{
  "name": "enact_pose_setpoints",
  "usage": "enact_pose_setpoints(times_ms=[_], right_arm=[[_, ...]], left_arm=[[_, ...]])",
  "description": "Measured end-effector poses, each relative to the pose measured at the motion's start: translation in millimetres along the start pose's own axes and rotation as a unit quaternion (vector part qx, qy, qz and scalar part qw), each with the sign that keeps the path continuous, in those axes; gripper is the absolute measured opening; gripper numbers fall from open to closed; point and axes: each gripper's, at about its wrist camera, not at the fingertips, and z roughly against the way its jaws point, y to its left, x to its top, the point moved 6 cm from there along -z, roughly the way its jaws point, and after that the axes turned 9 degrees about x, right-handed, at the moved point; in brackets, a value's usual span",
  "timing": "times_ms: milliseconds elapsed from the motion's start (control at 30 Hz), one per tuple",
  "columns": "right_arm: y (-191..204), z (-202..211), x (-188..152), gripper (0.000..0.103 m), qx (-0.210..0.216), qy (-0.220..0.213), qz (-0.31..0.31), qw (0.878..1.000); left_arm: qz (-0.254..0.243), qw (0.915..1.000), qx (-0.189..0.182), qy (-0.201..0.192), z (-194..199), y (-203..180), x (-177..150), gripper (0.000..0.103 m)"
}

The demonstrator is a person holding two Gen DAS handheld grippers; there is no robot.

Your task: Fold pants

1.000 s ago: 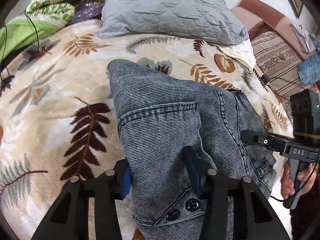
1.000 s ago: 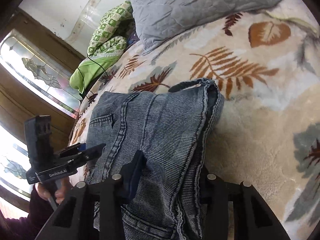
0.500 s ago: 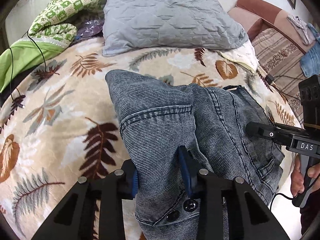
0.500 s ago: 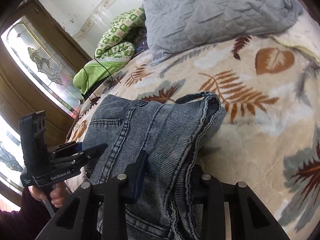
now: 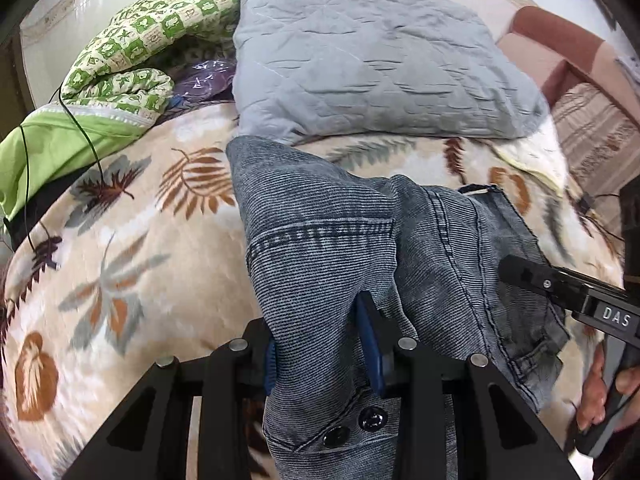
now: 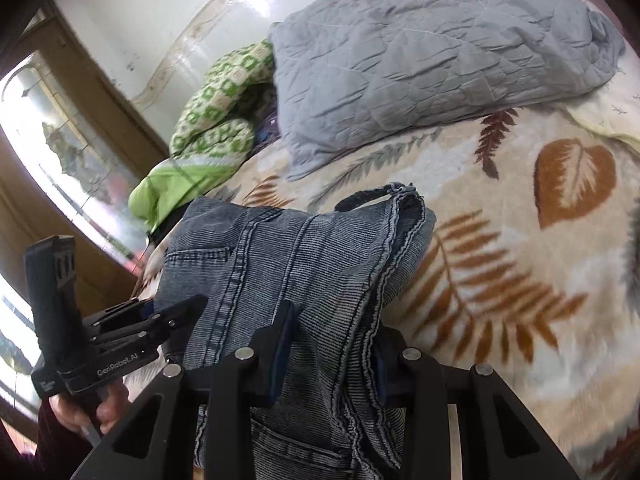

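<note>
Grey-blue denim pants [image 5: 328, 248] lie folded on a leaf-patterned blanket [image 5: 132, 248]. My left gripper [image 5: 320, 344] is shut on the pants' near edge beside the two dark buttons [image 5: 356, 426], the cloth pinched between its blue pads. In the right wrist view the same pants [image 6: 304, 264] bunch up, and my right gripper [image 6: 328, 352] is shut on their seamed edge. Each gripper shows in the other's view: the right gripper [image 5: 516, 272] at the pants' right side, the left gripper [image 6: 188, 308] at their left side.
A grey quilted pillow [image 5: 372, 64] lies just beyond the pants. A green patterned quilt [image 5: 132, 60] and a black cable [image 5: 80, 128] sit at the far left. A striped sofa [image 5: 592, 128] stands off the bed's right edge. A wooden window frame [image 6: 60, 168] is at left.
Both grippers closed on the pants' near edge, then carried it up and toward the pillow. The pants' far fold now reaches the pillow's front edge.
</note>
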Motion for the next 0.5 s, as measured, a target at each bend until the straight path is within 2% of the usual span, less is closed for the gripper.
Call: enact_pose_setpoints(times_ms=[133, 167, 200, 267, 300, 333, 500], right_arm=[[-14.5, -24.5, 7.6, 0.036, -0.043, 0.007, 0.000, 0.999], [-21.1, -30.8, 5.3, 0.036, -0.054, 0.015, -0.006, 0.998], [-29.4, -37.2, 2.0, 0.040, -0.067, 0.024, -0.013, 0.997], [-38.2, -40.3, -2.8, 0.049, -0.067, 0.025, -0.030, 0.997], [-41.0, -38.8, -4.2, 0.057, -0.067, 0.022, -0.039, 0.997], [-42.0, -35.6, -4.9, 0.059, -0.070, 0.019, -0.043, 0.996], [-23.8, 0.3, -3.0, 0.059, -0.079, -0.017, -0.024, 0.996]], left_arm=[[0.007, 0.9993, 0.024, 0.028, -28.5, 2.6, 0.4, 0.042], [0.010, 0.9991, 0.029, 0.029, -32.6, 3.9, -2.3, 0.047], [0.010, 0.9991, 0.031, 0.027, -33.8, 4.8, -4.9, 0.050], [0.000, 0.9981, 0.056, 0.026, -33.6, 7.3, -10.4, 0.063], [-0.006, 0.9974, 0.067, 0.024, -30.9, 9.2, -12.1, 0.064], [-0.007, 0.9971, 0.072, 0.021, -27.5, 10.7, -12.6, 0.064], [-0.010, 0.9946, 0.102, -0.020, 18.4, 22.2, -12.9, 0.067]])
